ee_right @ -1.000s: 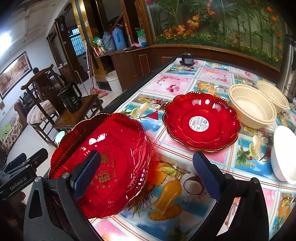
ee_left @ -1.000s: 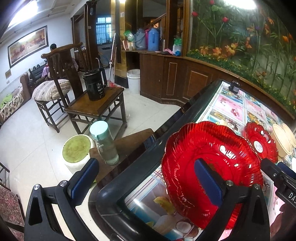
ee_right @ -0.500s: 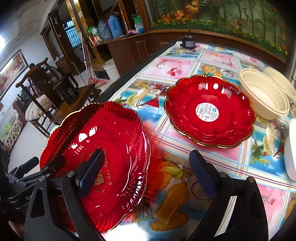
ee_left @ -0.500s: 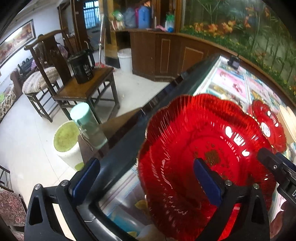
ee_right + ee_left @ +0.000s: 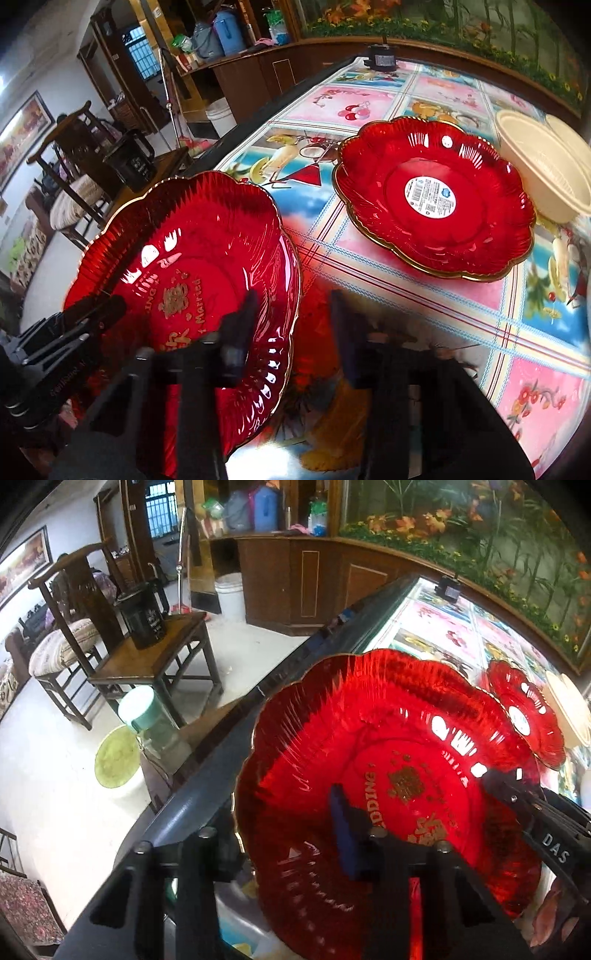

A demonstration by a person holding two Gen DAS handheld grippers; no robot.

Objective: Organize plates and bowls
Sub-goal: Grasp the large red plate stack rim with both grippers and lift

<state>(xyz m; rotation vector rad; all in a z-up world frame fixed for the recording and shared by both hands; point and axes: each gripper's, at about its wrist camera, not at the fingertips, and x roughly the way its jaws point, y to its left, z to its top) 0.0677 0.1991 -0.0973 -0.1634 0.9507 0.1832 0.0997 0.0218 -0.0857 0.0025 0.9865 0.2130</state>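
A red scalloped plate with gold lettering lies near the edge of the table. My left gripper straddles its near rim, one blue pad inside the plate and the other finger against the outside; its jaws are closing. My right gripper straddles the opposite rim with its jaws closing and blurred, and a small gap shows at the outer finger. Each gripper shows in the other's view: the right gripper and the left gripper. A second red plate with a white sticker lies farther along. Two cream bowls stand beyond it.
A small black device sits at the table's far end. On the floor beside the table are a wooden side table with a black kettle, a cushioned chair, a mint-lidded bottle, a green stool and a white bucket.
Both grippers sank toward the lettered red plate and their jaws narrowed from wide open to close around its opposite rims. The plate fills more of both views.
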